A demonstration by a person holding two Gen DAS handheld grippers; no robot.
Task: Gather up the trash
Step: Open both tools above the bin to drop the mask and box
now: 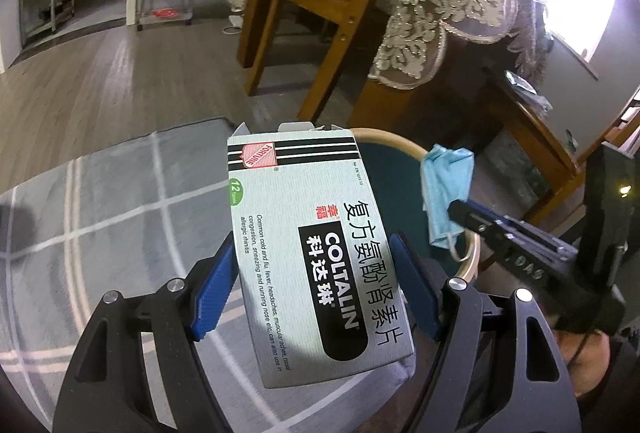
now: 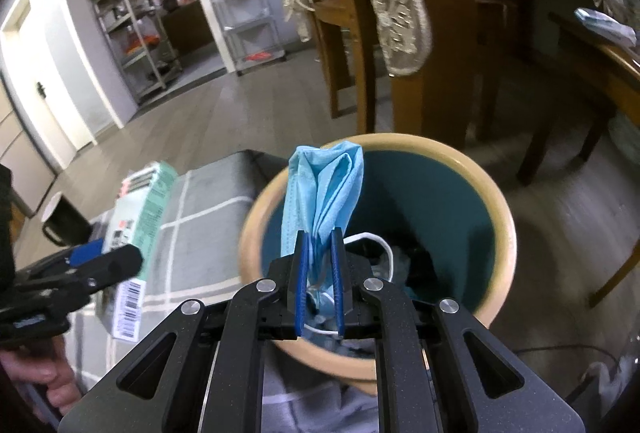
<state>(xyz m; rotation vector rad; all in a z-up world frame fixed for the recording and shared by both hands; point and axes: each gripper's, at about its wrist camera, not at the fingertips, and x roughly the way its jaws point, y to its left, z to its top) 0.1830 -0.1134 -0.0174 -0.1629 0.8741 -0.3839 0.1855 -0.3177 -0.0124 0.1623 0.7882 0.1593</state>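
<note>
Our left gripper [image 1: 316, 285] has matte black arms with long cut-out slots, round silver screw heads at the joints and ribbed blue pads [image 1: 212, 293] on its fingers. Our right gripper [image 2: 320, 285] is built the same, with thin blue pads [image 2: 301, 281]. From the side, its black body bears faint embossed letters.

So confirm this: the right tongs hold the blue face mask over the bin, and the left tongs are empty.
Wrong on the left. The left tongs hold a Coltalin medicine box, as the left wrist view shows. The right tongs do hold the blue face mask over the bin.
</note>
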